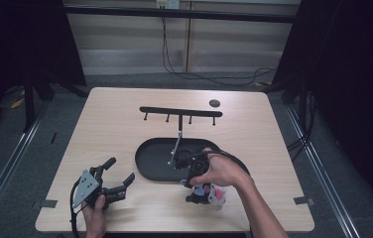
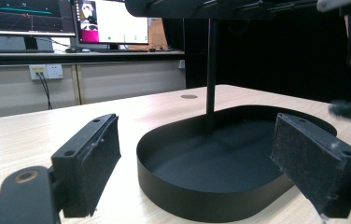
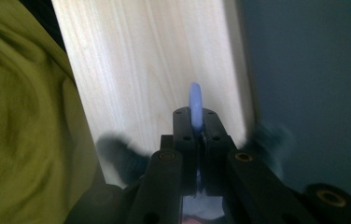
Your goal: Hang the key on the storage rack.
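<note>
- High view: black oval tray (image 1: pixel 150 166) is seen on table (image 1: pixel 115 124); a stand's post (image 1: pixel 176 146) is held in it.
- Left gripper (image 1: pixel 117 177): jaws spread wide, nothing held.
- Right gripper (image 3: pixel 196 122): jaws closed on blue ring (image 3: pixel 195 102).

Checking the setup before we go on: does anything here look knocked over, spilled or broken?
Nothing stands out. The hook stand is upright in its black tray, the table is tidy, and the right gripper is shut on a blue ring.
</note>
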`<action>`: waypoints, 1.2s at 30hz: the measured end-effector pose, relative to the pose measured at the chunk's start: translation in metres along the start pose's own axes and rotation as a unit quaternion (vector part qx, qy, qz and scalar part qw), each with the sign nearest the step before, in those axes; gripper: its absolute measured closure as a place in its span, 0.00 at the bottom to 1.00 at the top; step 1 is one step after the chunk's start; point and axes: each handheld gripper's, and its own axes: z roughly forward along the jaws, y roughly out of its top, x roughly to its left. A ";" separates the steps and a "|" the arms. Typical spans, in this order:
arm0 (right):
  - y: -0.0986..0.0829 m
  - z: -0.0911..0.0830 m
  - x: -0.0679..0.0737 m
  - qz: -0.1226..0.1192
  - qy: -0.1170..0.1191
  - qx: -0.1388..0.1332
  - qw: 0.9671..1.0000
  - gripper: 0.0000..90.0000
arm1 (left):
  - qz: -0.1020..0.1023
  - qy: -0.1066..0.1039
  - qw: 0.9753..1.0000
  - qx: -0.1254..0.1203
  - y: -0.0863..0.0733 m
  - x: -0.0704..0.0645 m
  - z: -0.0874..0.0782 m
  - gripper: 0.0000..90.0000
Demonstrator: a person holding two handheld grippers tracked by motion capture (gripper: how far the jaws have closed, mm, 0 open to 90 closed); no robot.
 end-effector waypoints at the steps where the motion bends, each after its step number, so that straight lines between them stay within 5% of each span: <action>1: 0.000 0.000 0.000 0.000 0.000 0.000 1.000 0.97 | 0.000 0.000 1.000 0.000 0.000 0.000 0.000 0.17; 36: -0.002 -0.068 0.002 -0.011 -0.029 -0.020 0.999 0.97 | 0.002 -0.001 1.000 0.000 0.000 0.000 0.000 0.17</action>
